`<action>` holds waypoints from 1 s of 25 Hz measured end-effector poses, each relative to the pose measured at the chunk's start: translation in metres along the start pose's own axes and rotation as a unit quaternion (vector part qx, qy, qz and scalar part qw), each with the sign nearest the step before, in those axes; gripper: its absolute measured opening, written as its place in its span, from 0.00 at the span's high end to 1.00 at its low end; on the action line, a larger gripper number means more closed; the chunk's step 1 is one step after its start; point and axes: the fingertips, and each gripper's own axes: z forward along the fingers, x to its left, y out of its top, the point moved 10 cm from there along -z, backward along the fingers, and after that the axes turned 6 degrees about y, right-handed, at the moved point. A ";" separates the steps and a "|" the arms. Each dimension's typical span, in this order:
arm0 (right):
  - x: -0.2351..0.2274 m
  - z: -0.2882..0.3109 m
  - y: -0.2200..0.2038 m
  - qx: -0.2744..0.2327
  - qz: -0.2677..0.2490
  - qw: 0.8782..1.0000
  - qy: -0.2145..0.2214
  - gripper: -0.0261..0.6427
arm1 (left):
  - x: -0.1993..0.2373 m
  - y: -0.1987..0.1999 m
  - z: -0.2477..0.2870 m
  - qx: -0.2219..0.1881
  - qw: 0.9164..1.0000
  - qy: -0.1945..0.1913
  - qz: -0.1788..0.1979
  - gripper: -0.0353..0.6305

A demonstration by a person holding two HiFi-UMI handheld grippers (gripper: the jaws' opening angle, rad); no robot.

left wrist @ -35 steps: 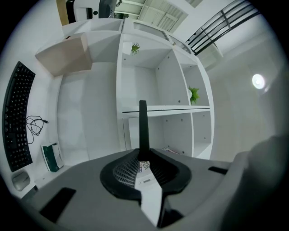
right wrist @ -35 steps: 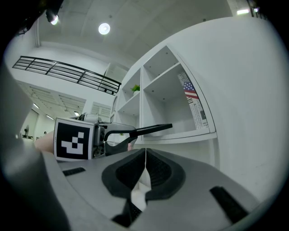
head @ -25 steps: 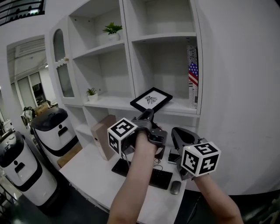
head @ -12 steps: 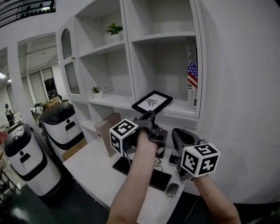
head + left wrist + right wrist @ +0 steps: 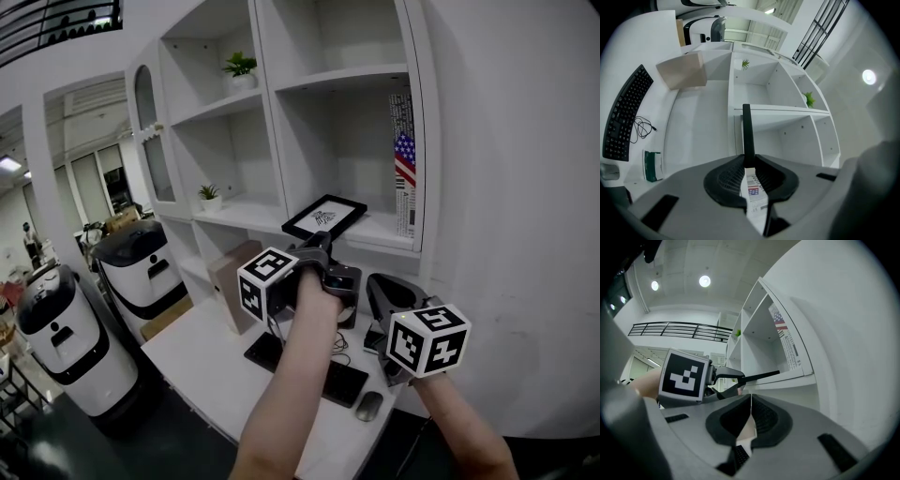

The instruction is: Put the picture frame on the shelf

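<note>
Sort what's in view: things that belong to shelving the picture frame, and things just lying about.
Job in hand:
picture frame, clamped in the left gripper; shelf in front of it.

Lying about:
keyboard, mouse, tan box, top-shelf potted plant, flag-covered book; right gripper, shut and empty.

The white open shelving unit (image 5: 349, 77) stood behind the white desk (image 5: 202, 361). The black rectangular picture frame (image 5: 324, 217) sat tilted at the front edge of the right column's lower board, between the jaws of the left gripper (image 5: 320, 242); contact with the board could not be confirmed. The flag-printed upright book (image 5: 403, 169) stood at that compartment's right end. The right gripper (image 5: 377, 286) was lower and to the right. The black flat keyboard (image 5: 342, 380) lay on the desk beneath both, with the tan cardboard box (image 5: 228, 286) to its left.
</note>
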 end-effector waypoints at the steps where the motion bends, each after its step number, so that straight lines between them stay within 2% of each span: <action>1: -0.001 -0.001 0.000 0.000 0.000 1.000 0.000 0.96 | 0.000 -0.001 0.001 -0.002 1.000 0.002 0.000 0.85; 18: -0.017 -0.015 0.004 -0.002 -0.004 1.000 0.000 0.96 | -0.012 -0.016 0.020 -0.026 0.999 0.023 0.007 0.85; 25: -0.016 -0.019 0.003 -0.001 -0.002 1.000 -0.003 0.96 | -0.013 -0.017 0.024 -0.021 0.999 0.026 0.016 0.85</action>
